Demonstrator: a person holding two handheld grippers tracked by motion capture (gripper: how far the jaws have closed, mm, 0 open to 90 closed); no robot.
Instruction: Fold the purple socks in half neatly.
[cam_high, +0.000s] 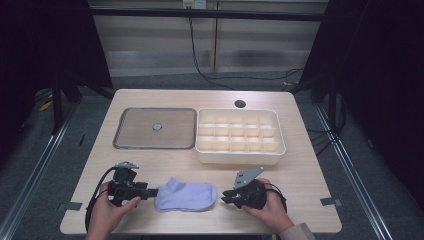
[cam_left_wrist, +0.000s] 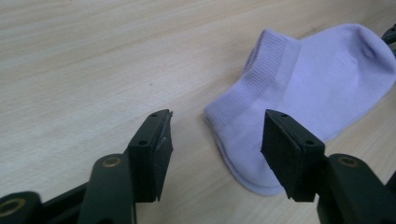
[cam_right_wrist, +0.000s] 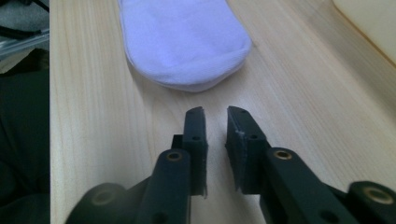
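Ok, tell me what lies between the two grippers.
The sock, flat on the table, between left gripper and right gripper, in the high view.

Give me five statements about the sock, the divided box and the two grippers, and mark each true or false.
1. The sock lies flat on the table. True.
2. The left gripper is clamped on the sock. False: its jaws stand apart, the cuff unpinched.
3. The divided box holds socks. False: its compartments are empty.
4. The right gripper sits short of the sock's toe. True.
5. The sock is black. False: it is pale lilac.
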